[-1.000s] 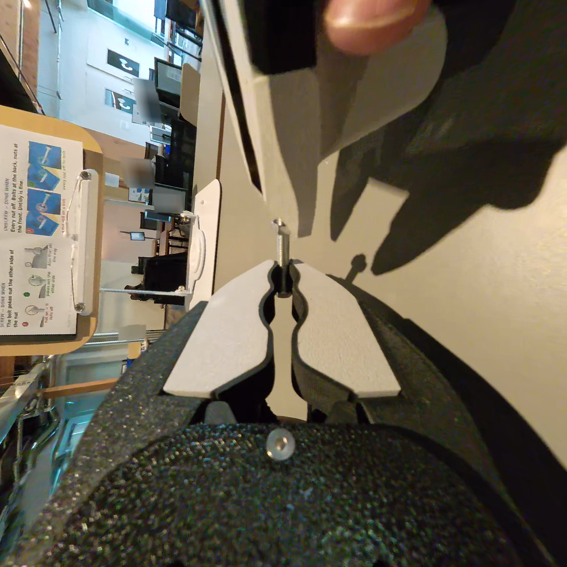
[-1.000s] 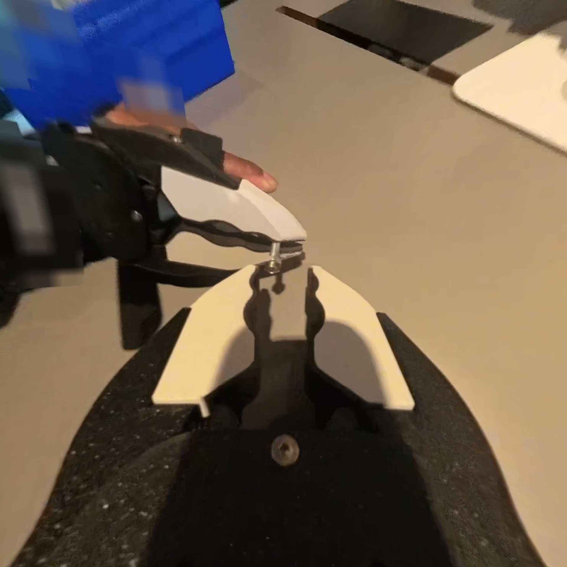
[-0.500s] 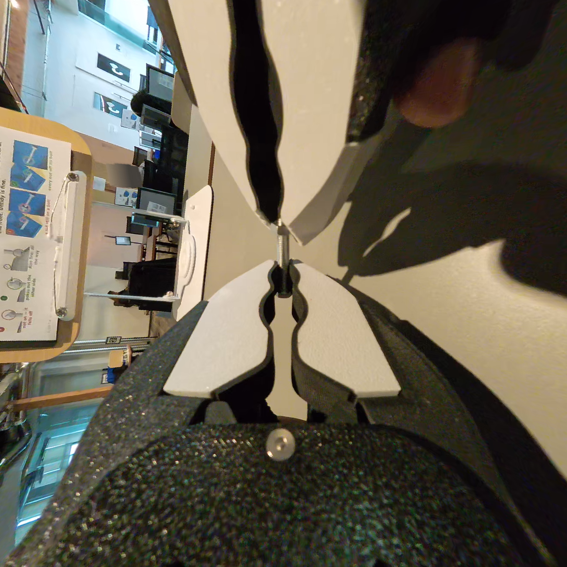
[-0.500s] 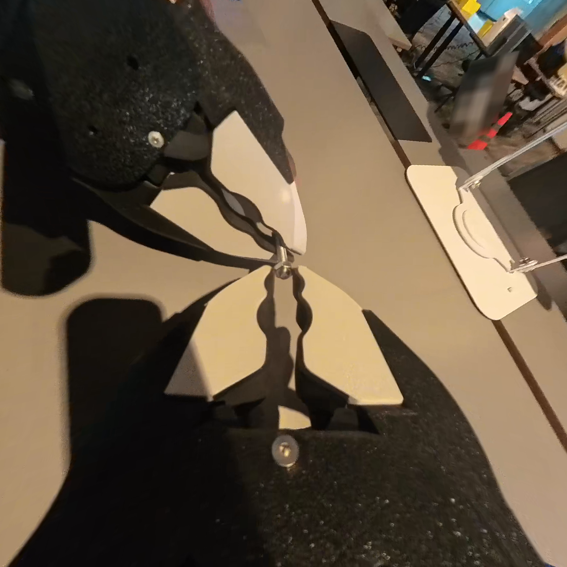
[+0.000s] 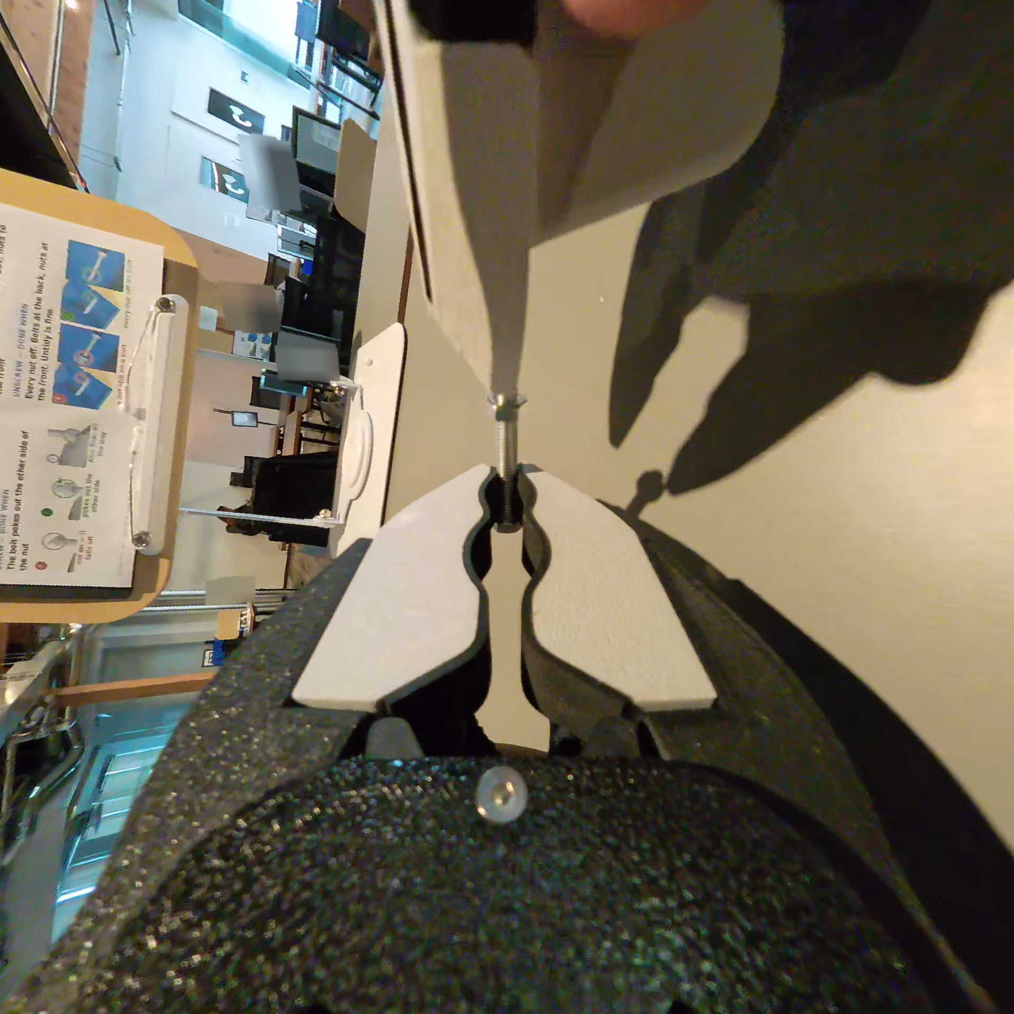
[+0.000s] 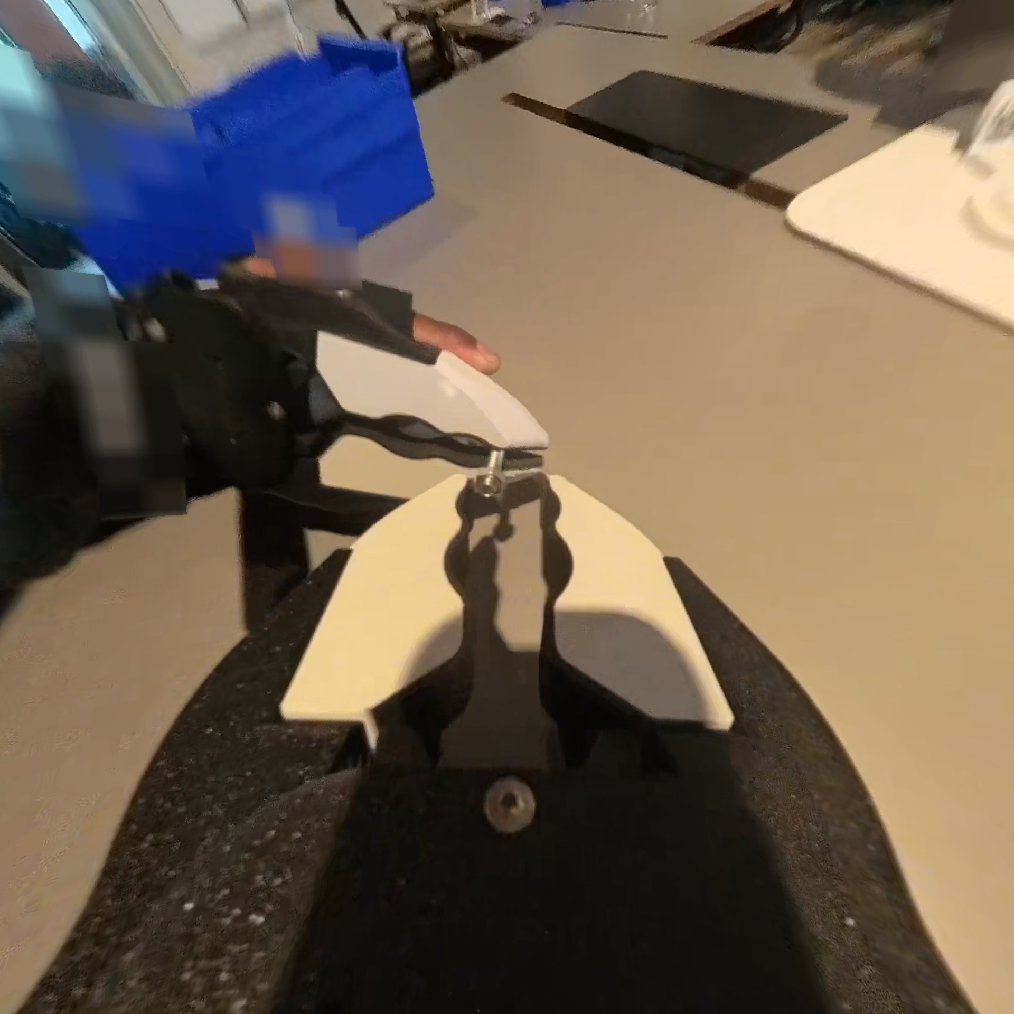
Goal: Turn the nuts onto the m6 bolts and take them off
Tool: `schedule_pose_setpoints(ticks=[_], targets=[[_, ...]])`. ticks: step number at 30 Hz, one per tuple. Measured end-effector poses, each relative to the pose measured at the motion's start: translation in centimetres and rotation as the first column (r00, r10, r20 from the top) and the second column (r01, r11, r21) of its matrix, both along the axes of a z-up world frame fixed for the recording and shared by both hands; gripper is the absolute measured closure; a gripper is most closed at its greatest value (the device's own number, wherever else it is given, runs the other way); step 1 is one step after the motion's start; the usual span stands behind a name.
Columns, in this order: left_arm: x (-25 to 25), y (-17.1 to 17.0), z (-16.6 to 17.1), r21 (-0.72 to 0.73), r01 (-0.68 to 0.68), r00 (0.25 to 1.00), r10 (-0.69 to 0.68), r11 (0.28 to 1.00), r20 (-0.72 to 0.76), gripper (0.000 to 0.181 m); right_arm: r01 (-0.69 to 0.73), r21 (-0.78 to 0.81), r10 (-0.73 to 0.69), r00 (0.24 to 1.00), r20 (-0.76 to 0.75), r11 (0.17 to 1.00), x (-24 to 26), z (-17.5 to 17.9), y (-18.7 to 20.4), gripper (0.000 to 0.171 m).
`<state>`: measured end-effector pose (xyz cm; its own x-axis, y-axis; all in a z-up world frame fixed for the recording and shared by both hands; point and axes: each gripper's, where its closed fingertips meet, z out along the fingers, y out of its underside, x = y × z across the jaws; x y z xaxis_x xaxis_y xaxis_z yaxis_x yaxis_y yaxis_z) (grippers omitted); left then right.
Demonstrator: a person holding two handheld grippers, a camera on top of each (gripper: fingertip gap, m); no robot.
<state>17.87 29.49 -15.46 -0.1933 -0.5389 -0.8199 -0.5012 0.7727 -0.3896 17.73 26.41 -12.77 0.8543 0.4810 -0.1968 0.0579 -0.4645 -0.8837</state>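
My left gripper (image 5: 507,478) is shut on the threaded shaft of a silver bolt (image 5: 506,450), which sticks out past its tips. A small silver nut (image 5: 507,403) sits at the bolt's far end. In the right wrist view the left gripper (image 6: 521,455) comes in from the left, level, with the bolt (image 6: 496,463) pointing at the camera and the nut (image 6: 487,485) seen end-on. My right gripper (image 6: 505,485) is open, its fingers either side of the nut with gaps. It shows edge-on in the left wrist view (image 5: 505,378), just above the nut.
A grey table (image 6: 713,411) lies under both grippers. A blue bin (image 6: 307,159) stands at the far left, a black mat (image 6: 708,120) at the back, and a white base plate (image 6: 905,230) at the right. A wooden board with an instruction sheet (image 5: 66,406) stands beyond. Tip to tip, the grippers are about 4 cm apart.
Half a second ago my right gripper was shut on the nut and rolled over. It has since opened and rolled back to its pose of one second ago. The left gripper still holds the bolt.
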Motion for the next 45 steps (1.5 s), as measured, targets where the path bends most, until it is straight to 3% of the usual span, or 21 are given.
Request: schedule_pose_setpoints(ticks=[3, 7, 14, 16, 19, 22, 24, 26, 30, 32, 36, 38, 41, 45], targets=[[0.0, -0.1, -0.1, -0.009, 0.004, 1.000, -0.004, 1.000, -0.005, 0.176, -0.045, 0.072, 0.027, 0.972, 0.233, 0.996, -0.3, -0.2, -0.2, 0.147], [0.0, -0.1, -0.2, -0.012, 0.008, 1.000, -0.008, 1.000, -0.010, 0.176, -0.085, 0.125, 0.023, 0.901, 0.433, 0.988, -0.7, -0.7, -0.2, 0.148], [0.0, -0.2, -0.4, 0.003, 0.010, 1.000, -0.009, 1.000, -0.022, 0.176, -0.063, 0.130, -0.020, 0.831, 0.556, 0.990, -0.5, -1.7, 0.2, 0.161], [-0.1, 0.0, -0.4, 0.031, 0.001, 1.000, 0.000, 1.000, -0.025, 0.176, -0.003, 0.083, -0.036, 0.883, 0.469, 0.997, -0.6, -1.9, 0.3, 0.161], [-0.2, 0.3, -0.2, 0.075, -0.012, 0.999, 0.014, 0.997, -0.029, 0.176, 0.100, -0.065, -0.093, 0.991, 0.096, 0.993, -1.1, -1.8, 0.4, 0.161], [-0.1, 0.2, 0.0, 0.070, -0.008, 1.000, 0.010, 0.998, -0.017, 0.176, 0.071, -0.178, -0.118, 0.956, -0.269, 0.981, -1.6, -1.4, 0.3, 0.161], [0.0, -0.1, 0.2, 0.051, -0.002, 1.000, 0.002, 0.999, 0.001, 0.176, 0.028, -0.183, -0.091, 0.933, -0.347, 0.983, -1.5, -1.0, 0.2, 0.156], [0.0, -0.1, 0.2, 0.039, -0.002, 1.000, 0.002, 0.999, 0.006, 0.176, 0.030, -0.149, -0.072, 0.956, -0.283, 0.988, -1.1, -0.8, 0.3, 0.143], [-0.1, 0.2, 0.1, 0.030, -0.012, 1.000, 0.012, 0.999, 0.000, 0.176, 0.061, -0.011, -0.060, 0.991, 0.117, 0.998, 0.5, -1.1, 0.4, 0.132], [-0.2, 0.2, 0.0, 0.025, -0.013, 1.000, 0.013, 1.000, -0.005, 0.176, 0.035, 0.083, -0.060, 0.942, 0.329, 0.996, 0.9, -0.9, 0.4, 0.133], [-0.2, 0.1, -0.2, 0.020, -0.010, 1.000, 0.010, 1.000, -0.015, 0.176, -0.106, 0.209, -0.055, 0.763, 0.644, 0.972, 0.4, -0.7, 0.1, 0.137], [-0.2, 0.1, -0.2, 0.027, -0.008, 1.000, 0.009, 1.000, -0.019, 0.176, -0.148, 0.219, -0.049, 0.714, 0.699, 0.964, 0.0, -0.9, 0.0, 0.140], [-0.2, 0.0, -0.3, 0.040, -0.003, 1.000, 0.004, 0.999, -0.026, 0.176, -0.145, 0.214, -0.053, 0.700, 0.712, 0.966, -0.2, -1.3, 0.1, 0.151], [-0.2, 0.2, -0.3, 0.090, -0.012, 0.999, 0.016, 0.996, -0.040, 0.176, -0.077, 0.175, -0.061, 0.743, 0.666, 0.982, -0.3, -1.7, 0.3, 0.161]])
